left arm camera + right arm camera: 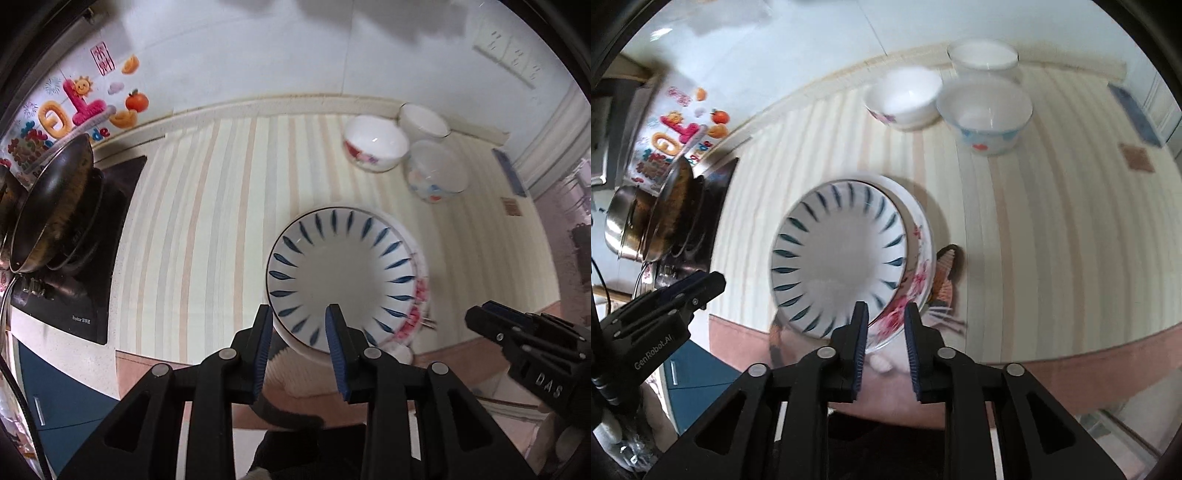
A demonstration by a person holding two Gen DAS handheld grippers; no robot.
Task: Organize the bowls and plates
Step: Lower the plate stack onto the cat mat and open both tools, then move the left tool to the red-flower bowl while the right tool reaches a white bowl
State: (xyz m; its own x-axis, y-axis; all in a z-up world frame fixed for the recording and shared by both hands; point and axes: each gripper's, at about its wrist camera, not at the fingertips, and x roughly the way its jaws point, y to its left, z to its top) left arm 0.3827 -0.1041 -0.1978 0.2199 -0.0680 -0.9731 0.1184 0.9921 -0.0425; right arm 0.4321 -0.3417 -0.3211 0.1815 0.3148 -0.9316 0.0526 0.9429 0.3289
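Centrally on the striped desk (207, 192), the blue-petal plate (341, 273) sits in the flowered bowl (918, 266). Left gripper (300, 314) fingers stand partly open astride the plate's near rim; whether they pinch it is unclear. Right gripper (885, 312) fingers are partly open, bracketing the bowl's near rim. Beyond the plate stand three white bowls (373, 146).

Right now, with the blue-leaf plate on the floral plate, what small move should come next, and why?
Probably back both grippers off and go for the bowls. The blue-leaf plate already sits nested in the floral plate. The left gripper straddles its rim with the jaws apart; the right gripper is open too. Three bowls are unstacked at the back.
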